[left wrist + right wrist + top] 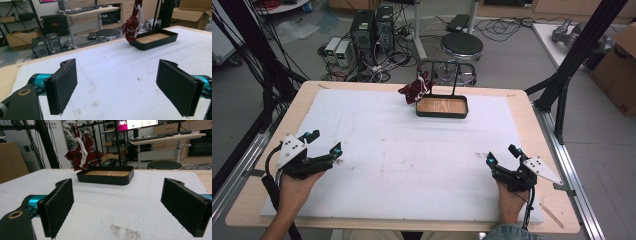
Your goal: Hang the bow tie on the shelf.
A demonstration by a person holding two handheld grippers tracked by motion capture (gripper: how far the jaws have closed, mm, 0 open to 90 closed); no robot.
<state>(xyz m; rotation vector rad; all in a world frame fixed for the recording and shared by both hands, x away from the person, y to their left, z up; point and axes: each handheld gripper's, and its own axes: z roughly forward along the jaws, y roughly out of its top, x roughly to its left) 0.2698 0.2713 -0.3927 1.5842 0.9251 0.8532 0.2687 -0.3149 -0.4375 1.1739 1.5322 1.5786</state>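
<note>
Grippers: left hand-held gripper [324,142], right hand-held gripper [502,154], both jaws spread; one tray [442,114]; one red cloth [417,88].

High view overhead, facing forward; both gripper views low, near the table [377,150], sharing the far tray [442,106].

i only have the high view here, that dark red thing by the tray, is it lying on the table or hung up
Observer: Hung up. In the right gripper view the red cloth hangs from the black rack standing in the tray.
Operator: anything white on it
Observer: Yes, a white strap dangles down its front.
Operator: tray got anything inside
Observer: The left gripper view shows just its wooden floor.
Operator: my jaws open
Observer: Both: left gripper and right gripper stand wide apart, holding nothing.
</note>
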